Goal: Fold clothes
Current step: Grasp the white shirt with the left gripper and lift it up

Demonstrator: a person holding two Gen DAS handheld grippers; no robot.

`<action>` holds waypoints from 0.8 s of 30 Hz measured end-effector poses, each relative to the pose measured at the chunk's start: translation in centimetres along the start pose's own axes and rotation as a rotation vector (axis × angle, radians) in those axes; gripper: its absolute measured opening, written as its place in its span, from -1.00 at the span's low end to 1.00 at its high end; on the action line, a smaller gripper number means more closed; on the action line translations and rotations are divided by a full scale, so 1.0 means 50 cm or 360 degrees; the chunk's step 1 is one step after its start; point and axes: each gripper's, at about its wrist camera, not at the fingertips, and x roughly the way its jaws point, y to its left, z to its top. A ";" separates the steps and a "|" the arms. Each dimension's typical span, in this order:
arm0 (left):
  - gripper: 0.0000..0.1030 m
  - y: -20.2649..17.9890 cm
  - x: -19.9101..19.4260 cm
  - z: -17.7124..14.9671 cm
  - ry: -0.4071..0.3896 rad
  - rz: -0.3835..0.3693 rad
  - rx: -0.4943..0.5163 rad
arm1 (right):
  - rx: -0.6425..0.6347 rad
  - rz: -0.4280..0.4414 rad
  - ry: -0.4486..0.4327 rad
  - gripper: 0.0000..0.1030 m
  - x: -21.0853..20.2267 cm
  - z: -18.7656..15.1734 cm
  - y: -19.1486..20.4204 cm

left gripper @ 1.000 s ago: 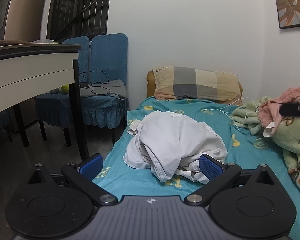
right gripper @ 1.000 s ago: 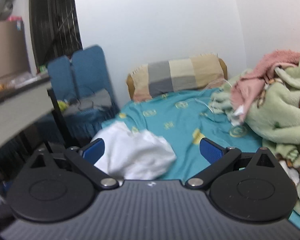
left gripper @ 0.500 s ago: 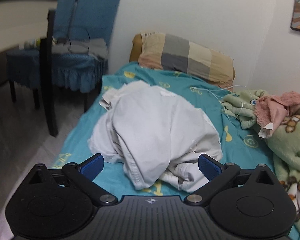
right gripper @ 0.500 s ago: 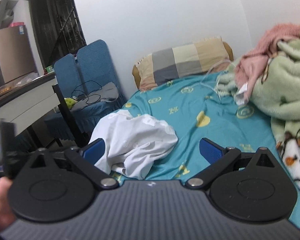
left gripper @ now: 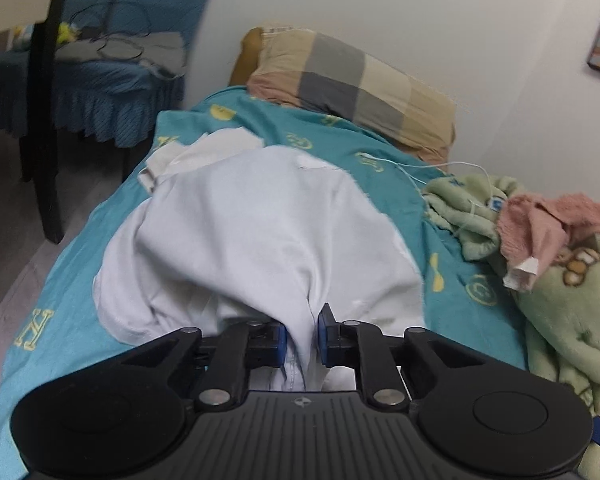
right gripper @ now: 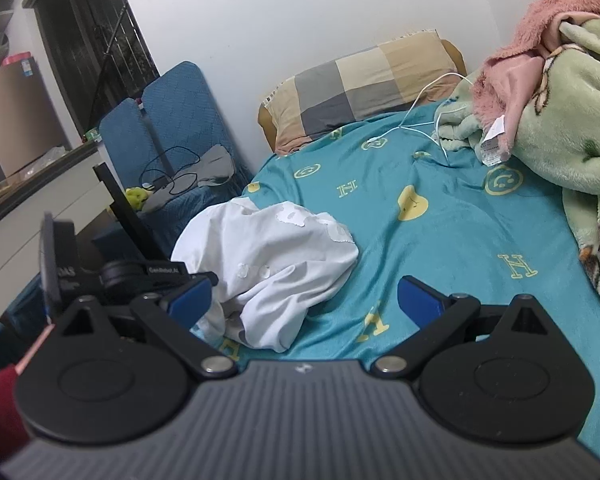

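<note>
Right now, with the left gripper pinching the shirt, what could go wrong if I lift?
The left gripper pinches only a bunched fold of the white shirt, so it may slip or lift as a crumpled lump. The right gripper is open and empty, leaving the far side unsupported.

Dim indoor light (blurred fisheye edges)

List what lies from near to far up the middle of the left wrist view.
left gripper → white garment → teal bedsheet → checked pillow → white wall
</note>
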 end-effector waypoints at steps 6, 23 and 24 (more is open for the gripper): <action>-0.82 -0.090 -0.089 0.027 -0.0111 -0.0112 0.0097 | -0.0005 -0.0032 -0.0062 0.96 -0.029 0.000 0.003; -0.85 -0.314 -0.393 0.108 -0.0458 -0.0470 0.0183 | 0.0063 -0.0076 -0.0235 0.96 -0.100 0.004 -0.012; -0.85 -0.306 -0.401 0.107 -0.0473 -0.0469 0.0175 | 0.0062 -0.0071 -0.0237 0.96 -0.102 0.004 -0.013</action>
